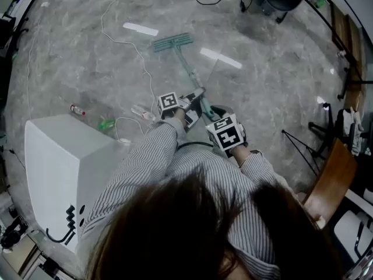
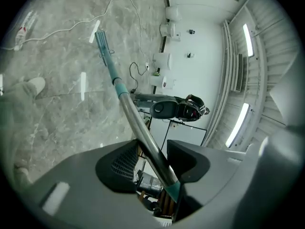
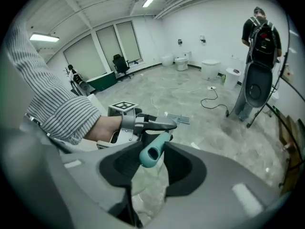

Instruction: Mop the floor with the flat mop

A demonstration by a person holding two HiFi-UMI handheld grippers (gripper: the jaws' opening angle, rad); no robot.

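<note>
Head view: teal flat mop on marbled floor; left gripper clamped on its steel pole, right gripper clamped on its rounded teal end.

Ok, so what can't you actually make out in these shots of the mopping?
Mop head: its underside faces the floor in the head view, and it is tiny in both gripper views; wet or dirty, unknown.
Mop handle: its top end sits under the right gripper in the head view.
Bottles on the floor: labels too small, head view.
Floor nearest the camera: covered by striped shirt and hair, head view.
</note>
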